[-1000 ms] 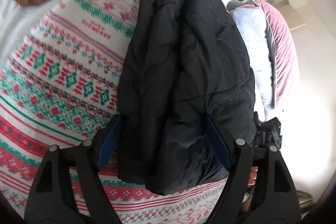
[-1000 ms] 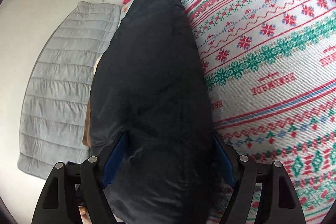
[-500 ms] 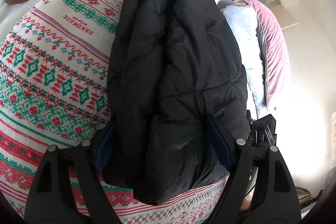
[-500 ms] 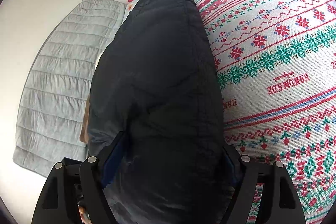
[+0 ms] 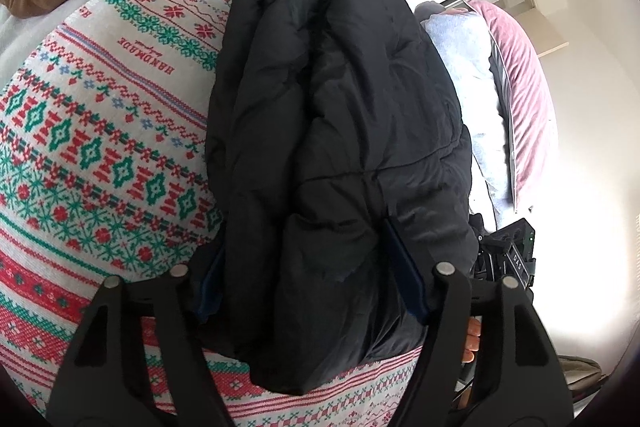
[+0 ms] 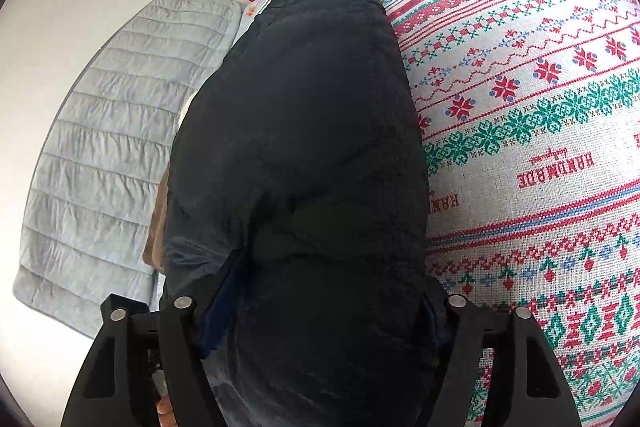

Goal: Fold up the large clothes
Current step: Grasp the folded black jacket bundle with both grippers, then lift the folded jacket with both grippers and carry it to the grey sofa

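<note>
Black padded jacket (image 5: 340, 147), folded into a long bundle, lies on the patterned knit blanket (image 5: 100, 147). Left wrist view: jacket runs from 6 to 12 o'clock; left gripper (image 5: 312, 267) is clamped on its near end, both blue pads pressed into the fabric. Pink cushion (image 5: 524, 99) at 3 o'clock. Right wrist view: right gripper (image 6: 332, 291) likewise grips the jacket; grey quilt (image 6: 108, 155) at 9 o'clock.
</note>
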`<state>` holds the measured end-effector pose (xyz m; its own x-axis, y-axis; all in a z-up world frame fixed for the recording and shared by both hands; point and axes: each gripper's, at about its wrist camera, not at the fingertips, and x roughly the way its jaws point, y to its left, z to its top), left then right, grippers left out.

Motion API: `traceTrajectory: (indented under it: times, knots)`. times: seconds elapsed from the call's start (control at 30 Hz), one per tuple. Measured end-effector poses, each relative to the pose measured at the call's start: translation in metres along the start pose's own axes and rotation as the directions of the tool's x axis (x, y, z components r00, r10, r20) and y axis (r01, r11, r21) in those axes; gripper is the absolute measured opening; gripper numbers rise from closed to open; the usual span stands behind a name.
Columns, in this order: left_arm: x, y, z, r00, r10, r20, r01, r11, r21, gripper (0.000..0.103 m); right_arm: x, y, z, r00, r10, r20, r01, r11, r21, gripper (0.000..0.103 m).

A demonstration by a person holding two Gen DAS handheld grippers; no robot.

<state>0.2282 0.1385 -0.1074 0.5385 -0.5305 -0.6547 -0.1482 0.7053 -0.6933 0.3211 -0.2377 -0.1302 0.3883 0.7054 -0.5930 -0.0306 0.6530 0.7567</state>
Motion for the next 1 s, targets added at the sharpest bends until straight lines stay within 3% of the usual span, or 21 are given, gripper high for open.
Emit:
traceTrajectory:
  times: [0.23, 0.4, 0.6, 0.83, 1.0]
  knots:
    - [0.002, -0.005, 0.001, 1.000, 0.002, 0.011, -0.002, 1.000, -0.003, 0.058, 0.001, 0.004, 0.001, 1.000, -0.014, 0.001, 0.014, 0.999, -0.032, 0.061]
    - [-0.002, -0.008, 0.005, 1.000, 0.005, 0.026, -0.006, 1.000, 0.025, 0.045, -0.004, 0.013, 0.002, 0.999, -0.036, 0.018, 0.037, 0.995, -0.087, 0.045]
    - [-0.005, -0.026, 0.004, 0.996, 0.047, 0.072, -0.053, 0.995, 0.085, 0.032, -0.013, 0.030, 0.001, 0.995, -0.083, 0.062, 0.092, 0.983, -0.157, 0.033]
    - [-0.009, -0.054, 0.005, 0.984, 0.095, 0.149, -0.123, 0.973, 0.194, 0.025, -0.023, 0.056, -0.004, 0.978, -0.143, 0.153, 0.181, 0.944, -0.275, 0.026]
    - [-0.012, -0.069, 0.007, 0.977, 0.101, 0.187, -0.149, 0.954, 0.260, 0.024, -0.032, 0.085, -0.015, 0.938, -0.221, 0.266, 0.316, 0.861, -0.398, 0.024]
